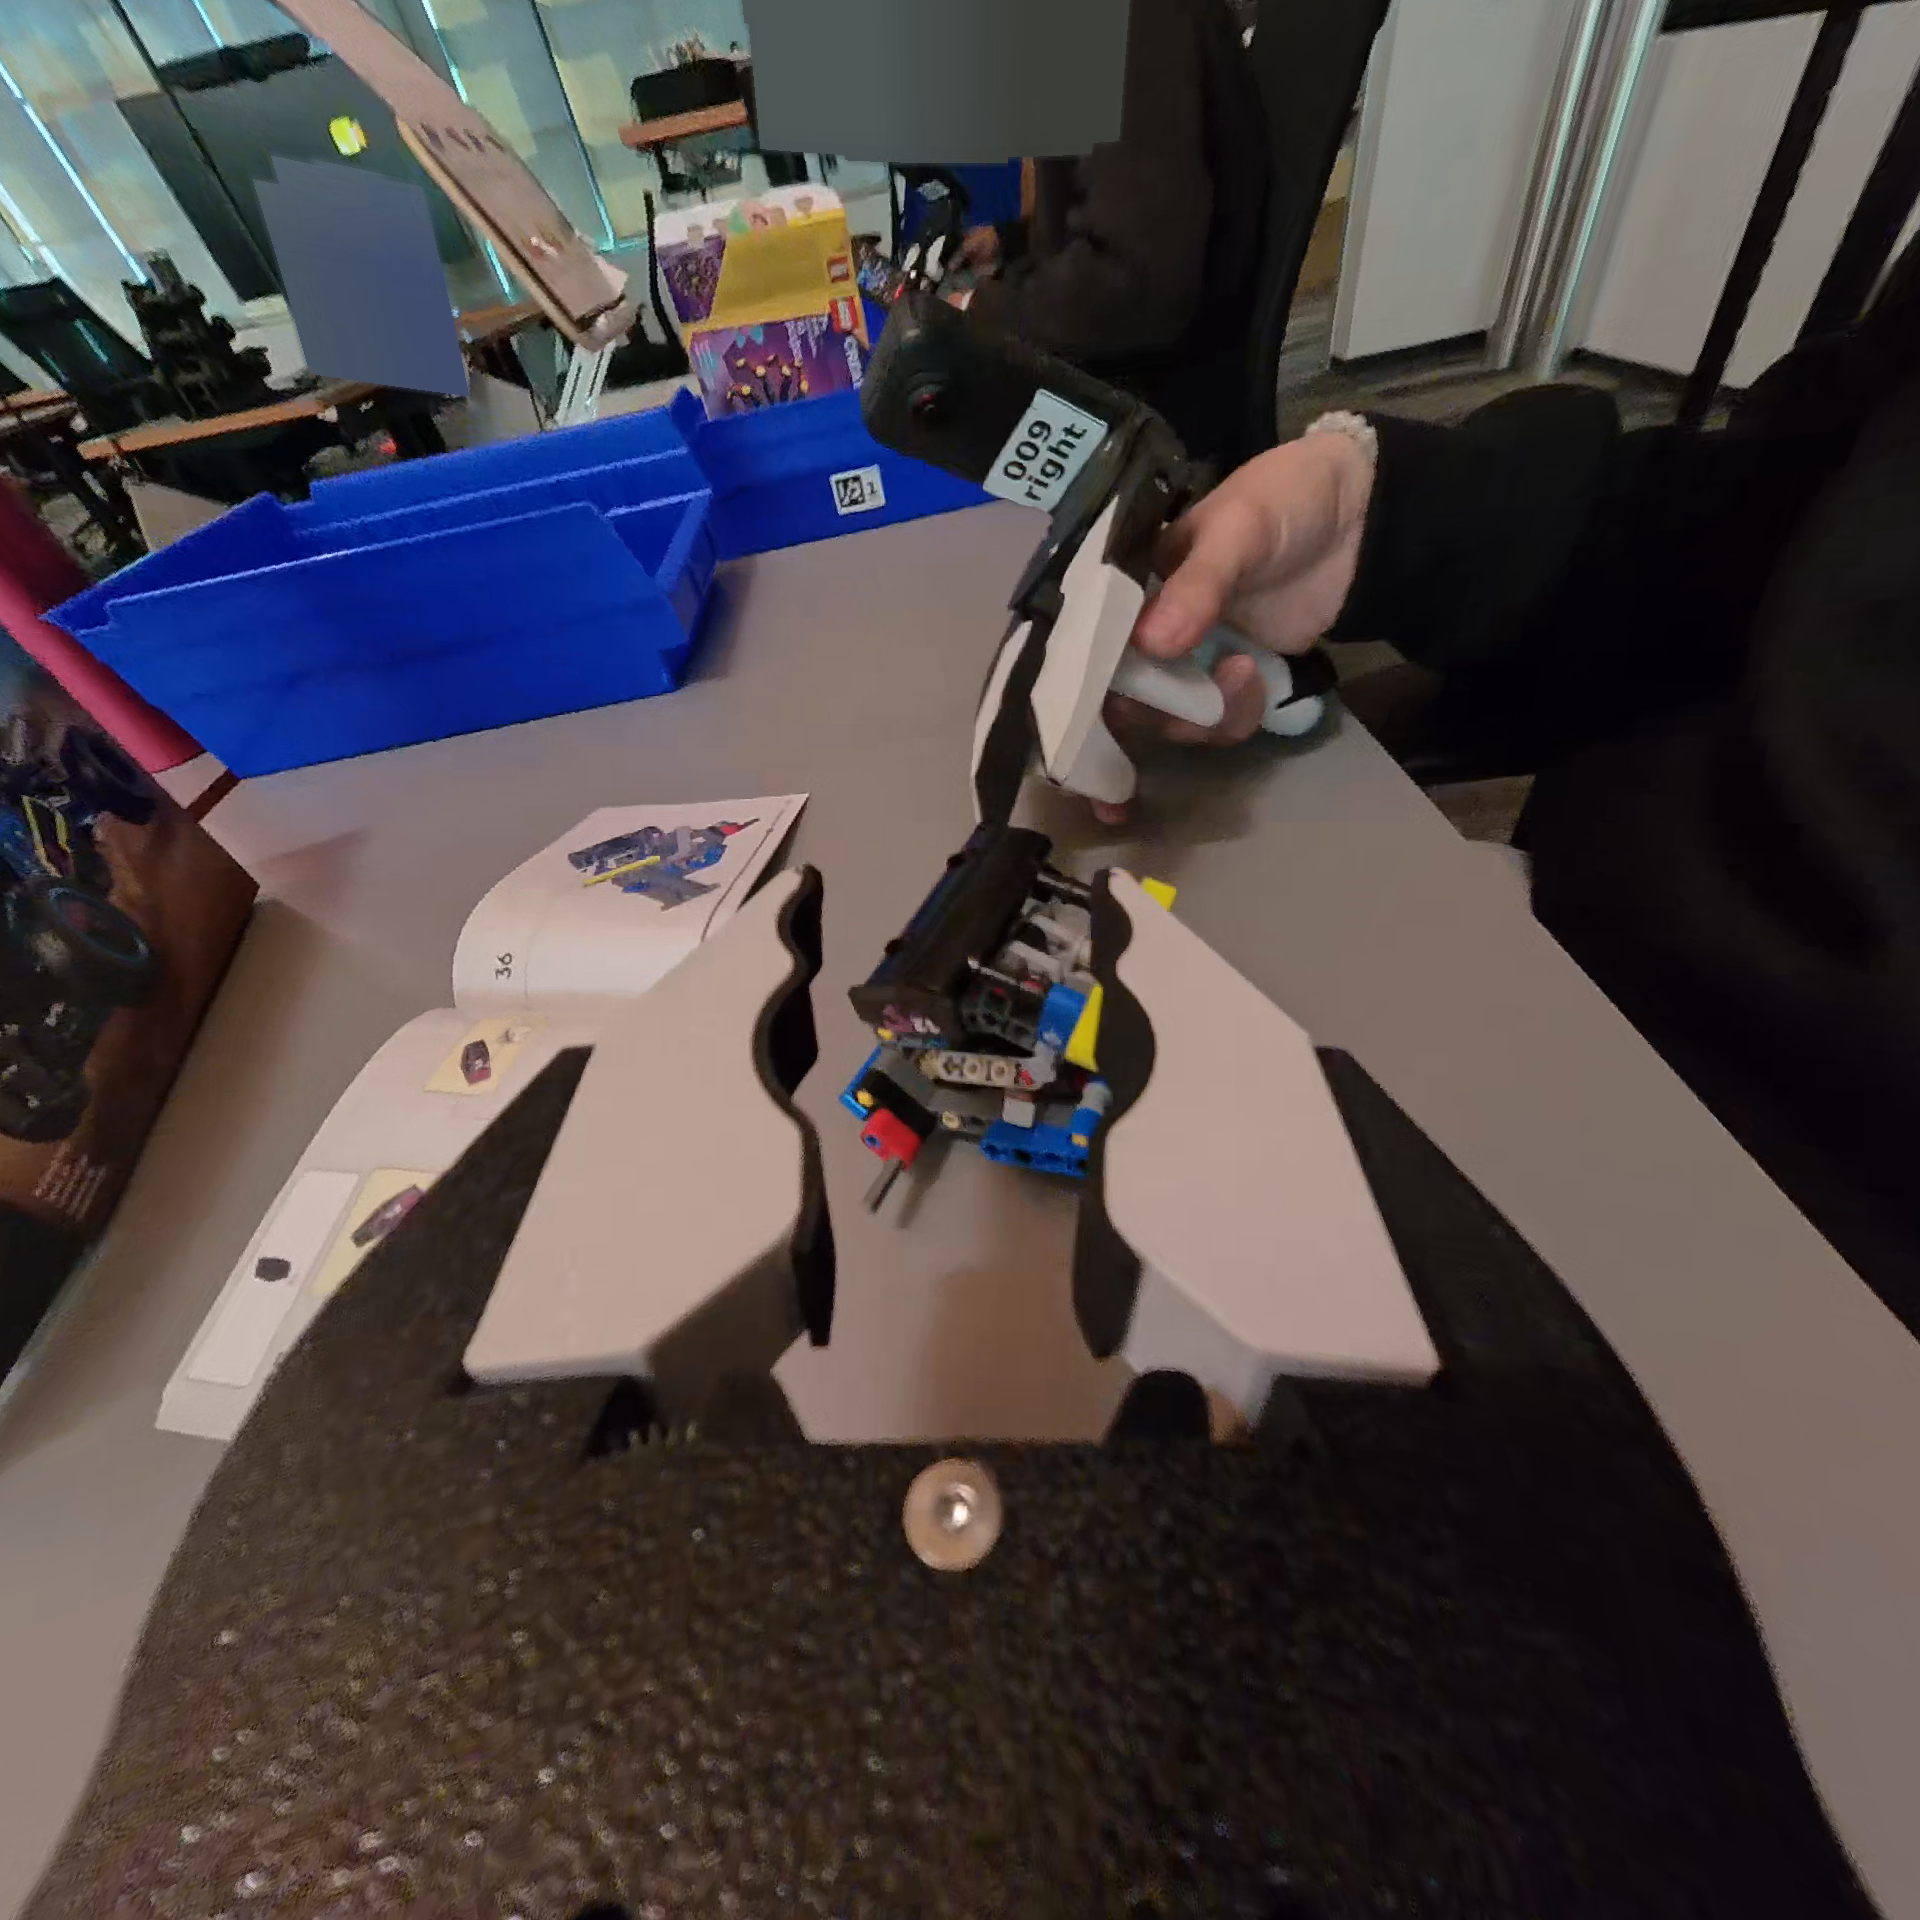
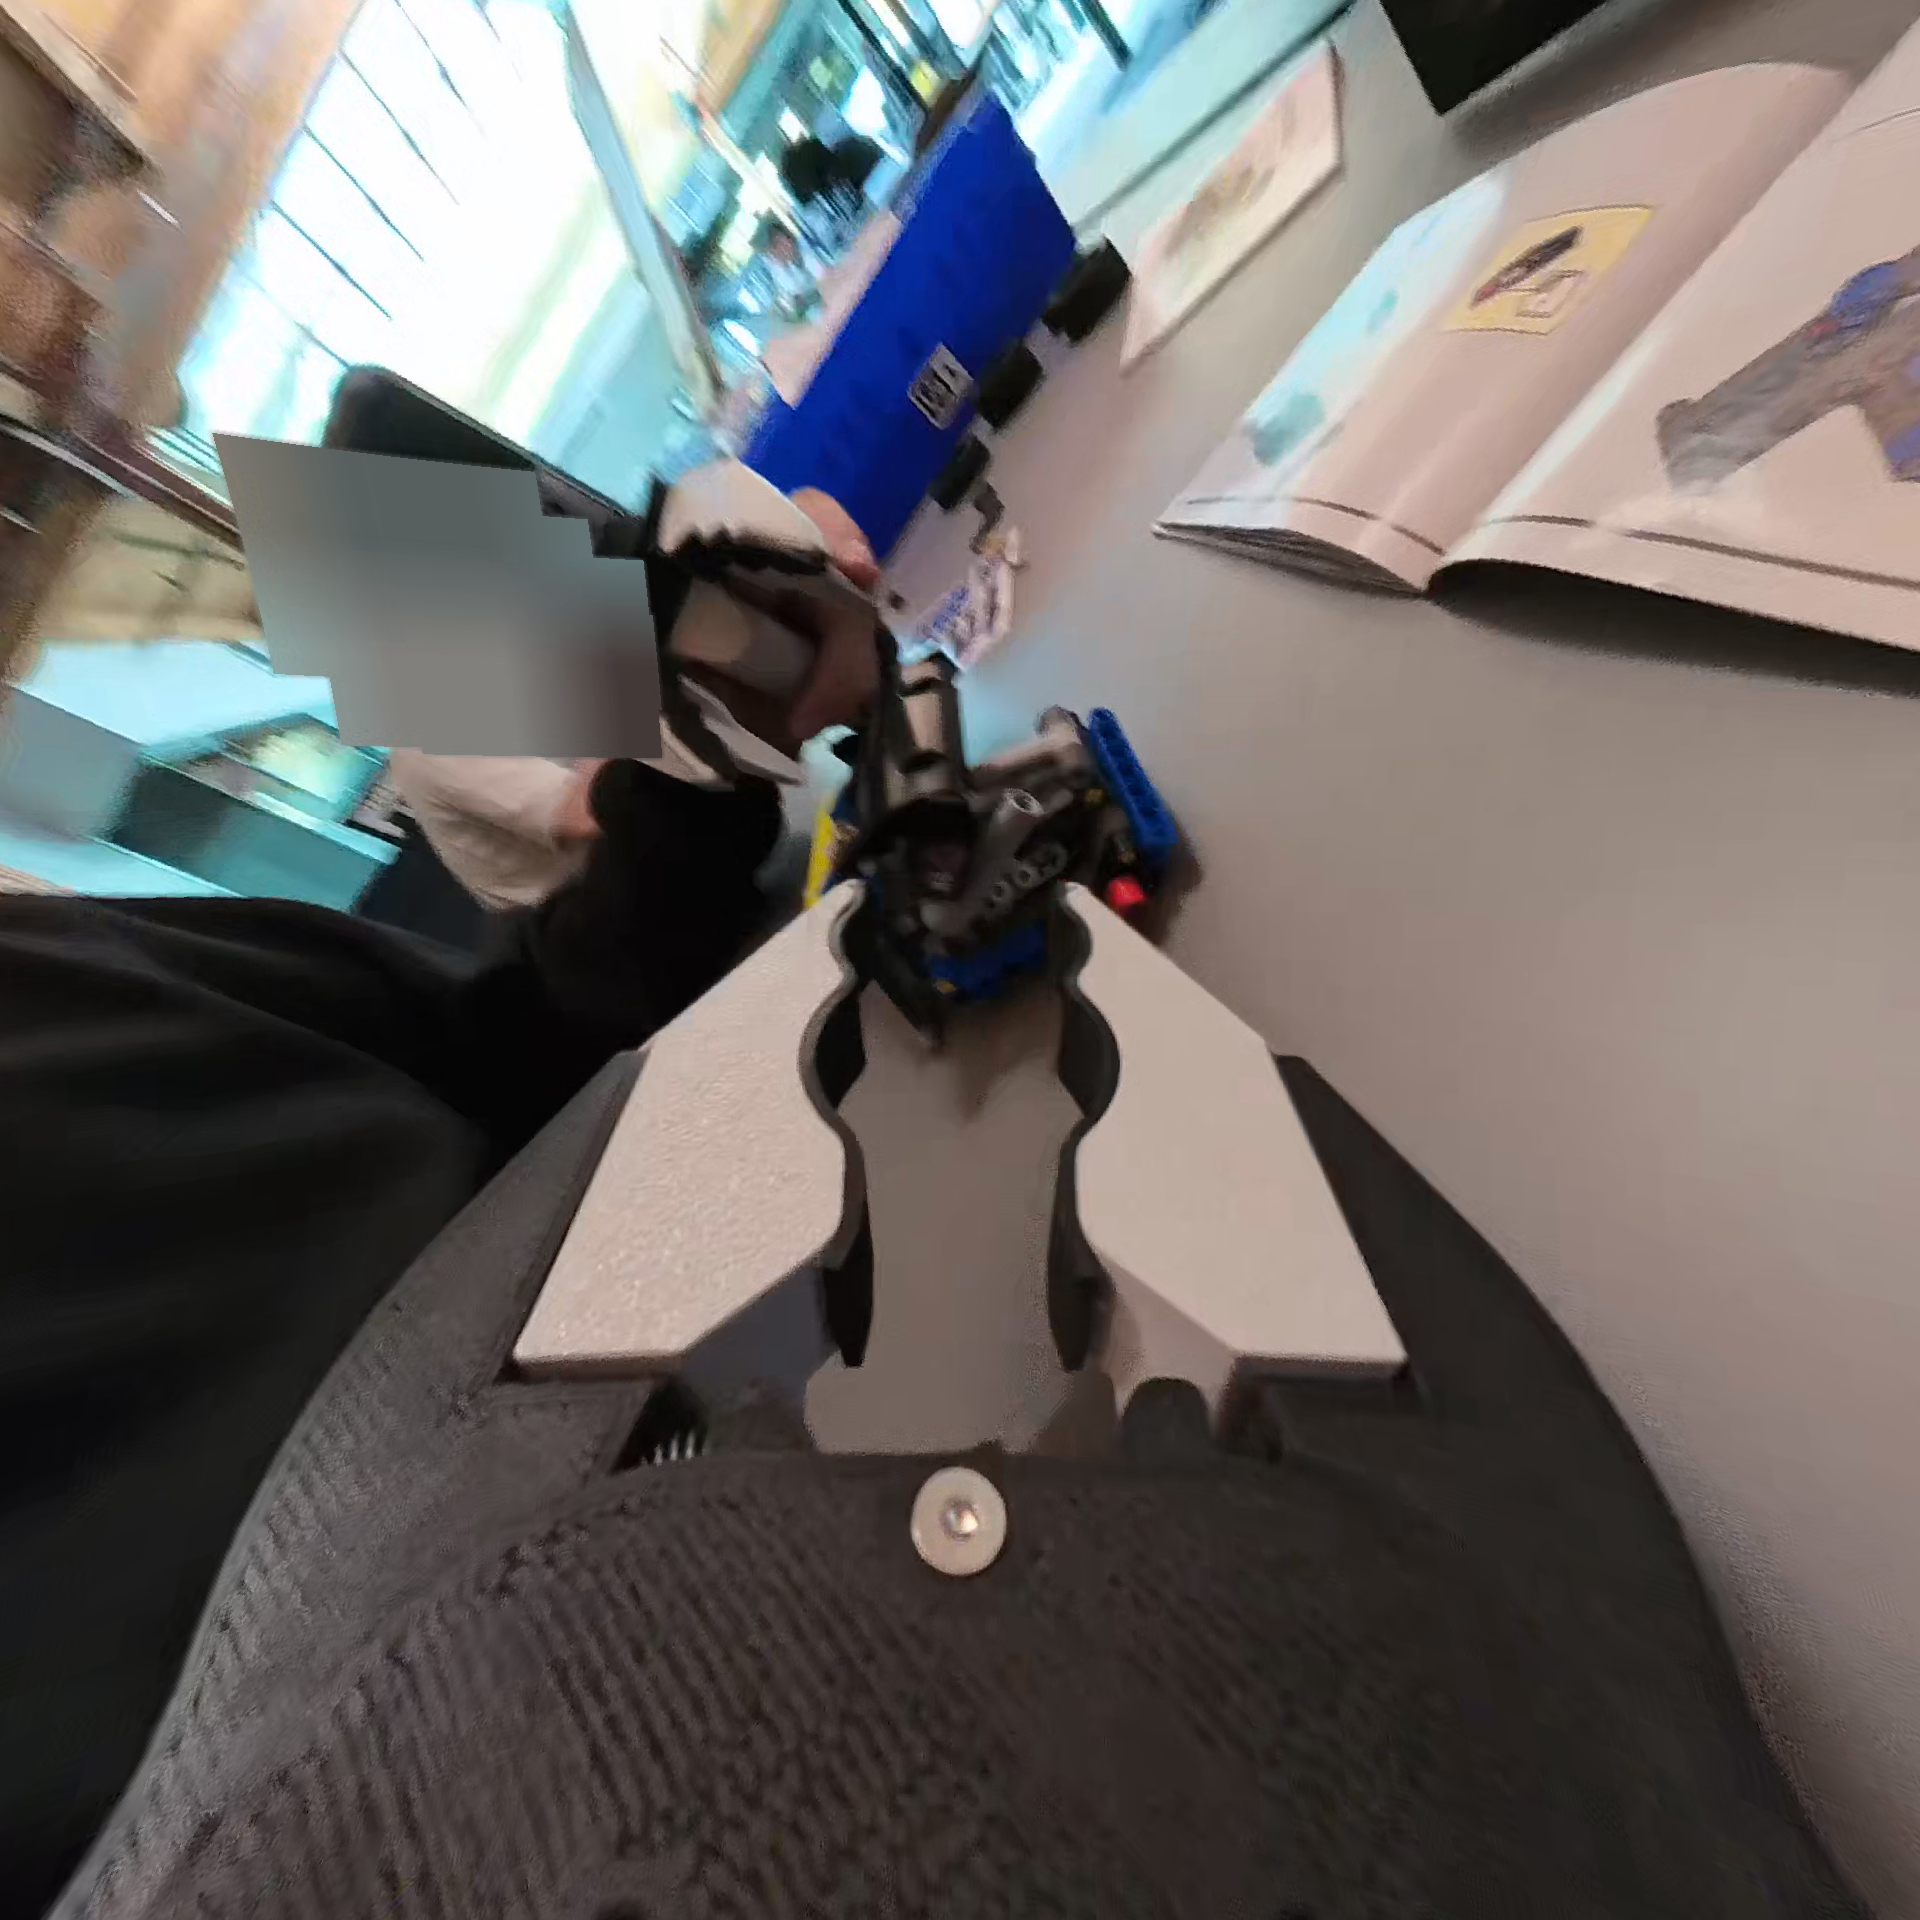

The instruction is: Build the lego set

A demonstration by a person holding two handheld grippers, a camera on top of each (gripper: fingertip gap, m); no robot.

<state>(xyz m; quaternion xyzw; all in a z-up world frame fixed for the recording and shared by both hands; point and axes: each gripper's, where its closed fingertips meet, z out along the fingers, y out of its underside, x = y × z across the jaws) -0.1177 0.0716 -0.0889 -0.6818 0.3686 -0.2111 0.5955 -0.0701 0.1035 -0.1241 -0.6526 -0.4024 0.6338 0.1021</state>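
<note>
A small brick model in blue, black, grey and yellow with a red piece stands on the grey table. My left gripper is open and straddles it. Its right pad lies against the model's yellow and blue side, and a gap shows at the left pad. My right gripper comes down from above, tips at the top of the model's black part. In the right wrist view the model sits at this gripper's tips, a thin black part reaching between the spread fingers, which do not clamp it.
An open instruction booklet lies left of the model and also shows in the right wrist view. Blue bins stand behind it, with colourful boxes farther back. A dark box stands at the left edge. A black-sleeved arm is on the right. One gripper's finger ends stand about 8 centimeters off the other's.
</note>
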